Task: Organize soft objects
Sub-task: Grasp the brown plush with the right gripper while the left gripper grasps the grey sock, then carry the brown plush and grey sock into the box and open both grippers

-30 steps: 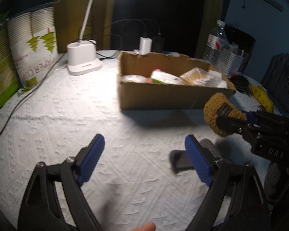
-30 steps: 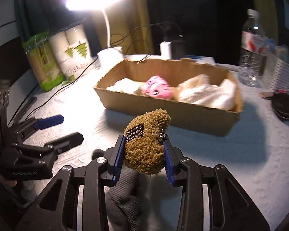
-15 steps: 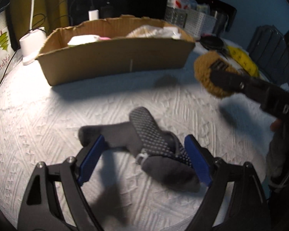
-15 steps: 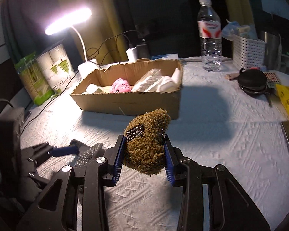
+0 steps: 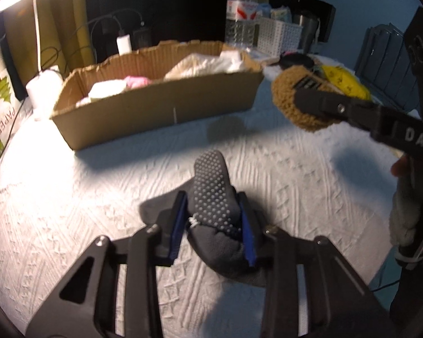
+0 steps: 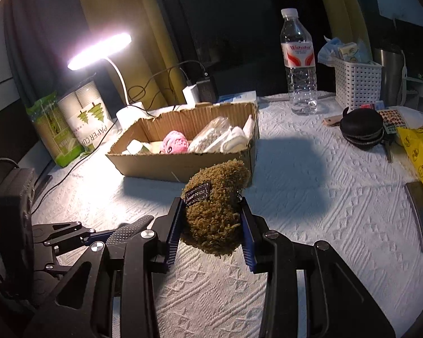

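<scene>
My left gripper (image 5: 213, 225) is shut on a dark grey sock with white grip dots (image 5: 211, 186), which lies on the white tablecloth; its tip also shows in the right wrist view (image 6: 129, 228). My right gripper (image 6: 211, 225) is shut on a fuzzy brown plush (image 6: 215, 208) and holds it above the table; the plush also shows at the right in the left wrist view (image 5: 299, 104). A cardboard box (image 5: 160, 107) with white and pink soft items stands behind both; it also shows in the right wrist view (image 6: 183, 163).
A lit desk lamp (image 6: 98, 50), a paper cup pack (image 6: 84, 115) and chargers stand behind the box. A water bottle (image 6: 299, 62), white basket (image 6: 358, 81), black round case (image 6: 362, 129) and yellow bag (image 6: 420, 152) sit at the right.
My left gripper has closed on the grey sock, which lay between its open fingers before. My right gripper still holds the brown plush and has shifted little.
</scene>
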Available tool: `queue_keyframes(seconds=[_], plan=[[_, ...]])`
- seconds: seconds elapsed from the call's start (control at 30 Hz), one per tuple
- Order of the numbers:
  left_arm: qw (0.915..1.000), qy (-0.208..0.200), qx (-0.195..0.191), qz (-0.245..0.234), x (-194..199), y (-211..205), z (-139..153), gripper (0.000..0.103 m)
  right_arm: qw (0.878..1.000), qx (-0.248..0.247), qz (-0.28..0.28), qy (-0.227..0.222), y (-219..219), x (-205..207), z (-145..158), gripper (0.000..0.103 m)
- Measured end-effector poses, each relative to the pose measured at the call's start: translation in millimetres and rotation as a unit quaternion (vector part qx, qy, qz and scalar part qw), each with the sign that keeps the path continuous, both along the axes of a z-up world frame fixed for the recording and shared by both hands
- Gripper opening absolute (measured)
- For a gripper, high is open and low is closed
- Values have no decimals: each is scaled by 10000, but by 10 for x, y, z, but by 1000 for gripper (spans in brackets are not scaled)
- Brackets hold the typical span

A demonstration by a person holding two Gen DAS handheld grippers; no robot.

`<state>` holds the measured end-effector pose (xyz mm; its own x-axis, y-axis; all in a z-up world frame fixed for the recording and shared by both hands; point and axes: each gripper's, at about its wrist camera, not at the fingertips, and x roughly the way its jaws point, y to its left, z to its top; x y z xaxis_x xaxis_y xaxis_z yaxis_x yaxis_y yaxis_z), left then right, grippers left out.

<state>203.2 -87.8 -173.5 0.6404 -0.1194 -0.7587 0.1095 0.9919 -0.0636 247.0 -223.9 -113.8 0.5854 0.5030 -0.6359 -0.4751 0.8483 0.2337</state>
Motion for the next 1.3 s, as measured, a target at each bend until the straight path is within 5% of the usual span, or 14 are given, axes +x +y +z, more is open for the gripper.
queue_keyframes(seconds=[0.3, 0.93, 1.3], plan=[[9992, -345, -86, 180, 130, 75, 274, 36, 9999, 16, 119, -100, 32, 123, 102, 39], [9923, -926, -209, 790, 1071, 362, 769, 36, 9989, 321, 320, -99, -49, 743, 270, 39], [9946, -897, -140, 500, 1418, 466, 612, 36, 9993, 170, -108, -317, 33, 910, 437, 39]])
